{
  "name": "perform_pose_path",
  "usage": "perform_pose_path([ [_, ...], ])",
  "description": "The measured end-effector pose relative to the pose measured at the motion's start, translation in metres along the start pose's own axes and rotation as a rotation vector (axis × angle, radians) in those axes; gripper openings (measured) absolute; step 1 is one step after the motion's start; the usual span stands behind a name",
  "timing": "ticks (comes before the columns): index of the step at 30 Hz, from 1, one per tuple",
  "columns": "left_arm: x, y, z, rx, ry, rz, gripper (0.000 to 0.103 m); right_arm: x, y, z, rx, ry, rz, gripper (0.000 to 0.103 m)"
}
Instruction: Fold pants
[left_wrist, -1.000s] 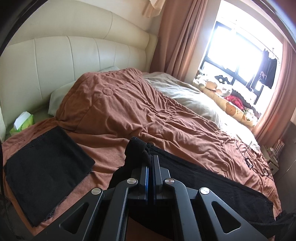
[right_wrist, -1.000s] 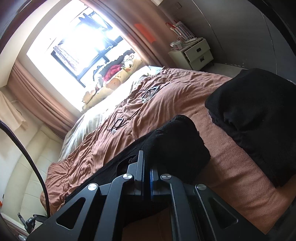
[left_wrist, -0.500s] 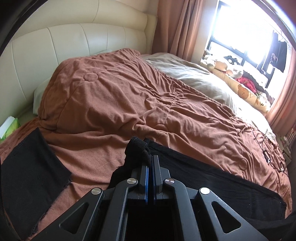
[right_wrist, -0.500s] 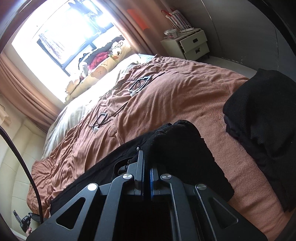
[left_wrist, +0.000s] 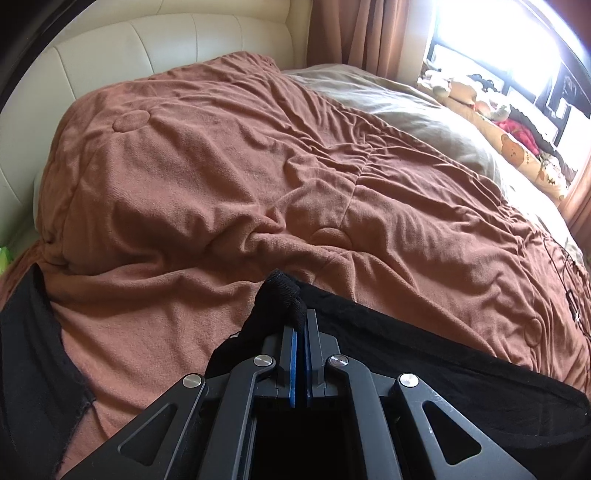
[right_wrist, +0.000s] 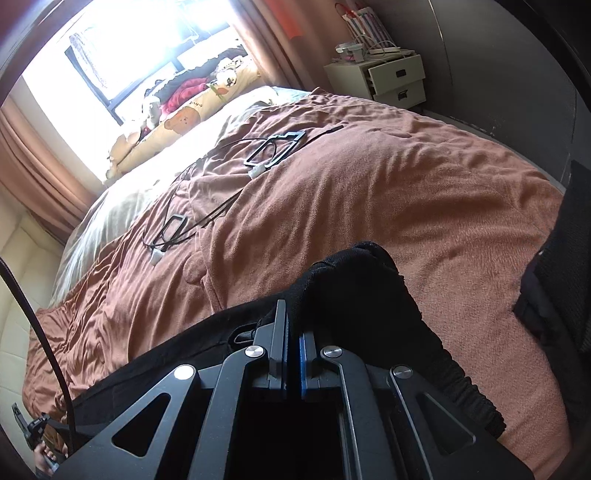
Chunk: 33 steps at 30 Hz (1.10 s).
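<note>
Left wrist view: the left tongs (left_wrist: 300, 321), closed, pinch a small bunched corner of the black pants (left_wrist: 424, 354), which trail across the brown blanket (left_wrist: 240, 166) just this side of its central ridge. So slim a bite could slip free under tension. Right wrist view: the right tongs (right_wrist: 291, 325), likewise closed, clamp the pants' thicker end (right_wrist: 365, 295); cables (right_wrist: 207, 206) lying beyond the pants may snag them.

You are looking at black knit pants (left_wrist: 424, 354) stretching in a long band across the brown bedspread (left_wrist: 221, 177), their ends bunching up where they are being pinched and lifted.
</note>
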<state>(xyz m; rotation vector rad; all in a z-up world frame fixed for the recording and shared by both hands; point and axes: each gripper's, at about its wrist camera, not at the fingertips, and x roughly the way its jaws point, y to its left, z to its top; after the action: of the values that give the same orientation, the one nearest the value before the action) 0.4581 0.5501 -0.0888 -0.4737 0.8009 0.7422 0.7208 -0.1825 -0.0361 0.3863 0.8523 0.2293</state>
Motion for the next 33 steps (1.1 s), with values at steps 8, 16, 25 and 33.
perform_pose_path([
  [8,0.042,-0.013,0.008,0.027,0.044,0.036,0.003,0.053,0.015,0.009,-0.020,0.034,-0.059,0.001],
  [16,0.075,-0.019,0.010,0.025,0.085,0.065,0.003,0.084,0.029,0.015,-0.060,0.037,-0.095,0.001],
  [25,0.075,-0.025,0.008,0.007,0.129,-0.040,0.026,0.080,0.063,0.000,-0.239,0.007,-0.132,0.062],
  [33,0.078,-0.031,0.010,-0.015,0.154,-0.056,0.028,0.057,0.115,-0.026,-0.443,-0.012,-0.018,0.070],
])
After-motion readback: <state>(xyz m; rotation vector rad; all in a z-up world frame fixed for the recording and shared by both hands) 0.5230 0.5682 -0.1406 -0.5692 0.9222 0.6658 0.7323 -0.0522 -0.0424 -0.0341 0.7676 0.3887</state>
